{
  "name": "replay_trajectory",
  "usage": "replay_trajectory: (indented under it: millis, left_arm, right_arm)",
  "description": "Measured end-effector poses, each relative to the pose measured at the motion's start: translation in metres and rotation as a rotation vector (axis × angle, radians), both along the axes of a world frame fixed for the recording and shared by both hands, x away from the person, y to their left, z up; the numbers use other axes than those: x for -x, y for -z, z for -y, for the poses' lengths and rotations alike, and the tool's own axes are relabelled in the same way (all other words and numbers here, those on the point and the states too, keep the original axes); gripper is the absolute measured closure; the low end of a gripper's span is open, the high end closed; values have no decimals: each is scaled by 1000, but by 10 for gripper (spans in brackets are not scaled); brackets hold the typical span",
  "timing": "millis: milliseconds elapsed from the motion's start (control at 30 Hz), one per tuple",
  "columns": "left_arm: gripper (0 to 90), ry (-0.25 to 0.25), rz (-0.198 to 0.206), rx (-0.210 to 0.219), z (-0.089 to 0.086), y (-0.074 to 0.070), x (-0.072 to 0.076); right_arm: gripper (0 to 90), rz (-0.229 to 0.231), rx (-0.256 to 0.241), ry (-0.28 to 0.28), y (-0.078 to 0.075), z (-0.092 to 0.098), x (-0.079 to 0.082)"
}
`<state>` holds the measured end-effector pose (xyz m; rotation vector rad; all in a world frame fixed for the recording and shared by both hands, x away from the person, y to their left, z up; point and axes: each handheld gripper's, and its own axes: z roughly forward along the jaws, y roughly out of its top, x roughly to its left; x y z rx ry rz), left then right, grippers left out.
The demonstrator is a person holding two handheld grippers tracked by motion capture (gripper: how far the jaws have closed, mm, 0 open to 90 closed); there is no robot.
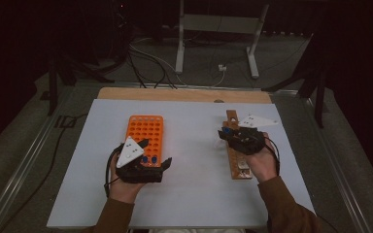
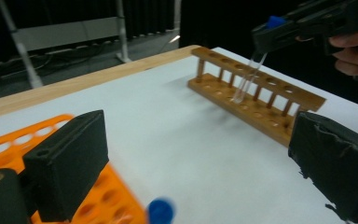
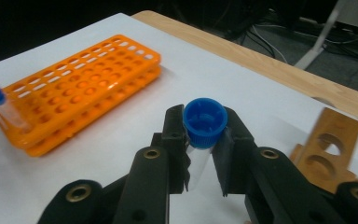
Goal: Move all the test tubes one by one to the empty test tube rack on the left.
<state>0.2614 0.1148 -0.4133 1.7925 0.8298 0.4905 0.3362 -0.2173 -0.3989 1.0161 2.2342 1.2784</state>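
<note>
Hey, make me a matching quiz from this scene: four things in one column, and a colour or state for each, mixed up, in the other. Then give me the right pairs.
Things:
1. plastic rack
2. wooden rack
3. right gripper
4. left gripper

Colour or state:
A. jaws wide apart, nothing between them
B. brown, with a single row of holes
C. orange, with many rows of holes
D. clamped on a clear tube with a blue cap

Pairs: 1-C, 2-B, 3-D, 4-A
</note>
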Motion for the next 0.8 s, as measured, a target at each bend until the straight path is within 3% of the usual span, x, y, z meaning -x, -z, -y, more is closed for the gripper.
replay_trajectory:
  millis: [200, 367, 500, 800]
  left_arm:
    - [88, 29, 6, -15, 26, -1, -4]
    - [168, 44, 3, -39, 45, 0, -4]
    - [204, 32, 1, -52, 58, 3, -4]
    - [288, 39, 10, -83, 91, 17, 2]
  right_arm:
    - [764, -3, -2, -39, -2, -9, 9]
    - [764, -16, -24, -77, -7, -12, 15]
    - [764, -22, -27, -100, -9, -14, 20]
    - [763, -14, -28, -149, -13, -21, 30]
